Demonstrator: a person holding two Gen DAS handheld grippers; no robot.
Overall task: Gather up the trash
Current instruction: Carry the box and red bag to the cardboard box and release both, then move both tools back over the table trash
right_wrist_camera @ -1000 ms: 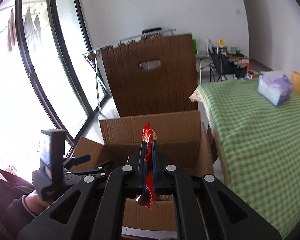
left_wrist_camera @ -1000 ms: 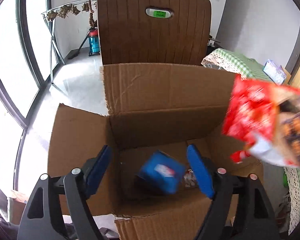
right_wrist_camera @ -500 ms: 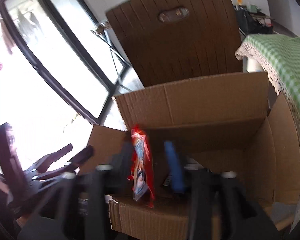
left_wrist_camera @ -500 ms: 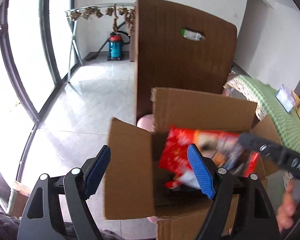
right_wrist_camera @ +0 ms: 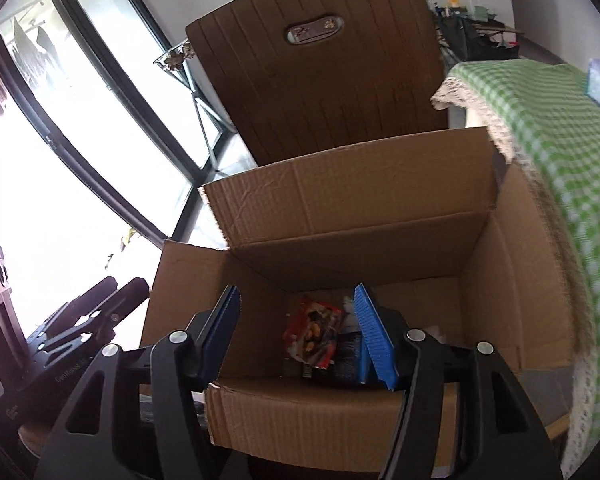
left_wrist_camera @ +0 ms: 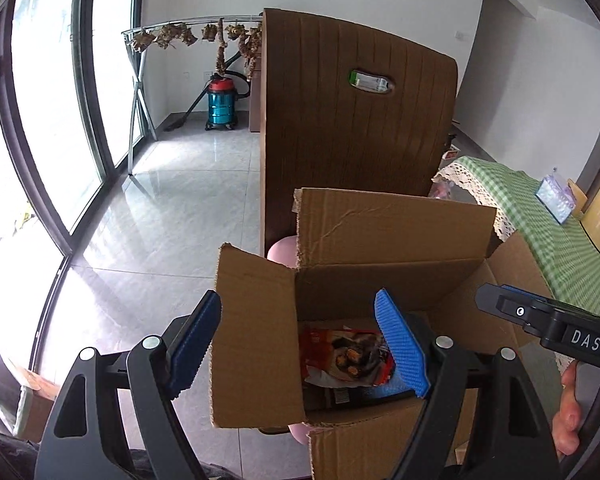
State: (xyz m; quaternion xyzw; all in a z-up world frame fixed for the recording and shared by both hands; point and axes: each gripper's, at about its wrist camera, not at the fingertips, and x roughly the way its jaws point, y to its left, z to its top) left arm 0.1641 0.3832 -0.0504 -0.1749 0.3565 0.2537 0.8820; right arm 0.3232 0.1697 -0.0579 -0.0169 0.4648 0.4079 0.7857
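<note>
Box (right_wrist_camera: 340, 208): open, flaps up, beside bench (right_wrist_camera: 560, 128). Contents: red wrapper (right_wrist_camera: 314, 330) and blue packet (right_wrist_camera: 350, 354) on its floor. Left tongs (left_wrist_camera: 300, 350) and right tongs (right_wrist_camera: 300, 332): spread wide, empty, over the box. Remaining trash: none seen; bench mostly hidden.

open cardboard box (right_wrist_camera: 380, 208), brown, flaps raised, standing beside the green-checked table edge. inside, on the bottom: red snack wrapper (right_wrist_camera: 314, 332) with pictured food, crumpled, lying flat and tilted toward the near wall; blue packet (right_wrist_camera: 350, 354) just beside and partly under it. seen again from the left: box (left_wrist_camera: 392, 232), wrapper (left_wrist_camera: 344, 354).
</note>
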